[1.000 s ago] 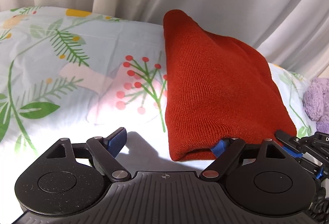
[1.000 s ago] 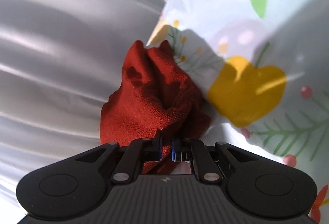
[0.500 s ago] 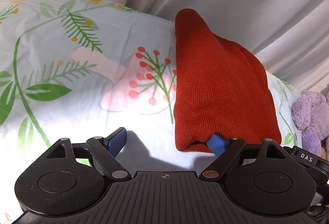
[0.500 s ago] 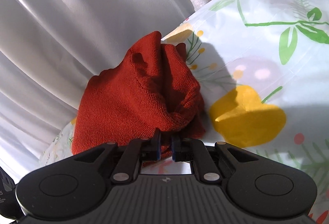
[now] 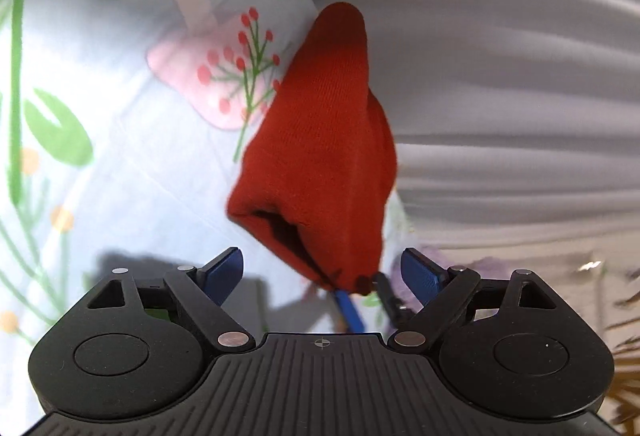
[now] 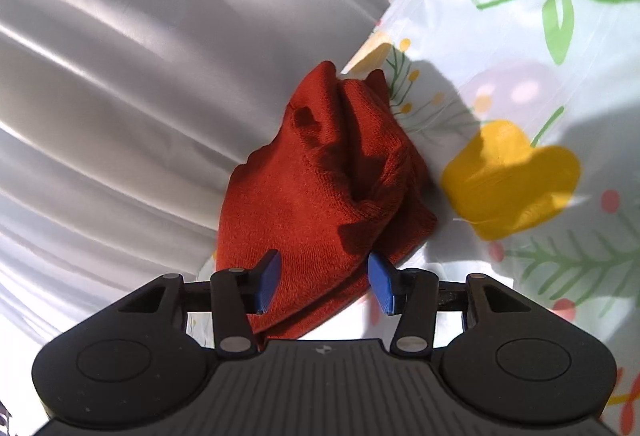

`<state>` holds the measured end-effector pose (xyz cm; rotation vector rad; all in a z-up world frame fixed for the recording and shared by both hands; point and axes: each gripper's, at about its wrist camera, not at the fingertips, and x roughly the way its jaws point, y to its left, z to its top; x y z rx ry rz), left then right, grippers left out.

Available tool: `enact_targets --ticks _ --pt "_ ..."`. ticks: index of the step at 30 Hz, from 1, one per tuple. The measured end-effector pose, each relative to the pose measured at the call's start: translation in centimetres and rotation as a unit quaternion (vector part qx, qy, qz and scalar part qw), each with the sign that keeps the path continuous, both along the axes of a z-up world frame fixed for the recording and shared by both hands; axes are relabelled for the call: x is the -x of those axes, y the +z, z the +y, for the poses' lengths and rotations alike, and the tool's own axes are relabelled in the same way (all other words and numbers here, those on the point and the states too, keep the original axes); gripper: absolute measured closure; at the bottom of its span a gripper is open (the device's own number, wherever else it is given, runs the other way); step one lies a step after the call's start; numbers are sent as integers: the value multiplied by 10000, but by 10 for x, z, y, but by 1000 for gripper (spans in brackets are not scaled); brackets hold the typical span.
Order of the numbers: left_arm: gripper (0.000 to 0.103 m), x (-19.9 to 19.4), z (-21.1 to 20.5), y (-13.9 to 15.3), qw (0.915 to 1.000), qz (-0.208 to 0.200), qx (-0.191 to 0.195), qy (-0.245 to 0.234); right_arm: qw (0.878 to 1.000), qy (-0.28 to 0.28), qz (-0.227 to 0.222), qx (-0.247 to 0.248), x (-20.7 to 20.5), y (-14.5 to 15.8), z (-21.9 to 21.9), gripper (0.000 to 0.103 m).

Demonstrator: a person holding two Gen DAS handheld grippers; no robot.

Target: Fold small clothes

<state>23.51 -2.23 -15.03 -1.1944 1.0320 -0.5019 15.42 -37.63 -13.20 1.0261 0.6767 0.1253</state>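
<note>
a white curtain (image 6: 140, 75) hangs behind a floral-print sheet (image 5: 120, 155) where a rust-red knit beanie (image 5: 320, 139) lies bunched at the sheet's far edge, against the curtain. the right gripper (image 6: 324, 284) stands released, its blue pads (image 6: 268, 284) spread to either side of the beanie's near fold. the left gripper (image 5: 322, 276) is likewise spread wide and grasps nothing, the beanie's open cuff just ahead of it.
</note>
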Motion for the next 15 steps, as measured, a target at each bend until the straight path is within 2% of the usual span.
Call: enact_targets --ticks 2,4,6,7,9,12,15 --pt "13 -3 -5 -8 9990 113 302 310 9997 -129 43 -194 -4 -5 0 56" --pt "14 -6 -8 -12 9971 50 482 589 9987 -284 14 -431 -6 -10 -1 56" --pt "14 -9 -9 -17 9915 29 917 924 9971 -409 -3 -643 -8 -15 -3 71" --pt "14 -11 -9 -20 9890 98 1051 1033 9964 -448 4 -725 -9 -18 -4 74" --pt "14 -18 -11 -28 9861 315 1162 1146 9946 -542 52 -879 -10 -25 -6 84" --pt "22 -22 -13 -39 9831 579 1181 1274 9914 -661 162 -1114 -11 -35 -9 87" --pt "29 -24 -3 -36 9825 553 1137 1367 9934 -700 248 -869 -13 -29 -7 93"
